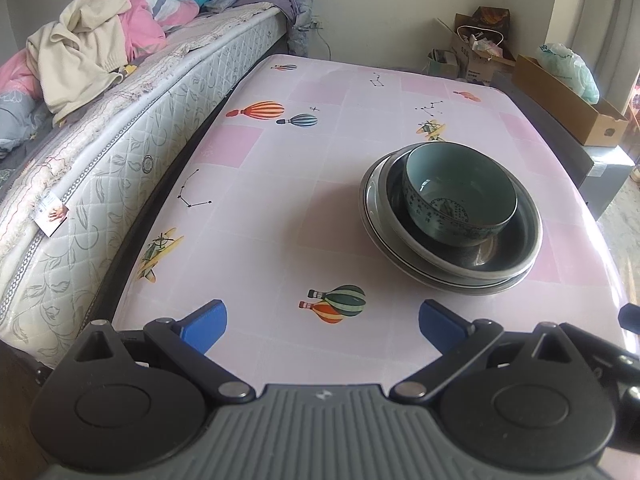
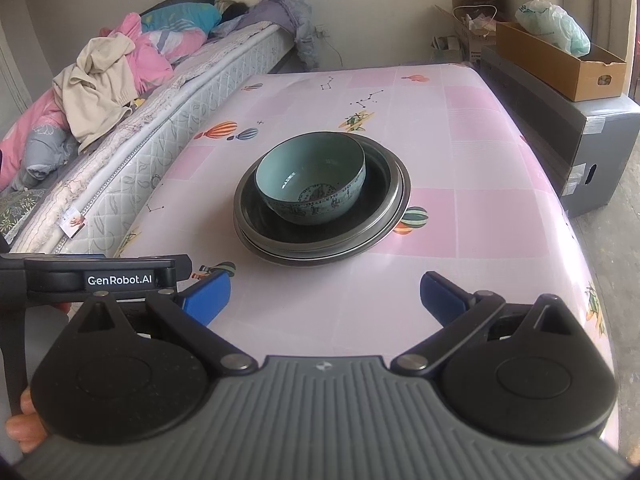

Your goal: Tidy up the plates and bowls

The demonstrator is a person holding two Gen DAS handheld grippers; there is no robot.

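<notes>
Teal bowl [image 2: 311, 184] nests in dark plates [image 2: 384, 216]; left gripper [image 1: 322, 326] and right gripper [image 2: 325, 294], fingers spread and empty, hover short of the stack, apparently finished; withdrawal likely follows.

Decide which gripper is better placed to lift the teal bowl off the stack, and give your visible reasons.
Probably the right gripper: it is open and the teal bowl lies almost straight ahead between its fingers. From the left gripper, also open, the bowl and the plates under it sit off to the right.
</notes>
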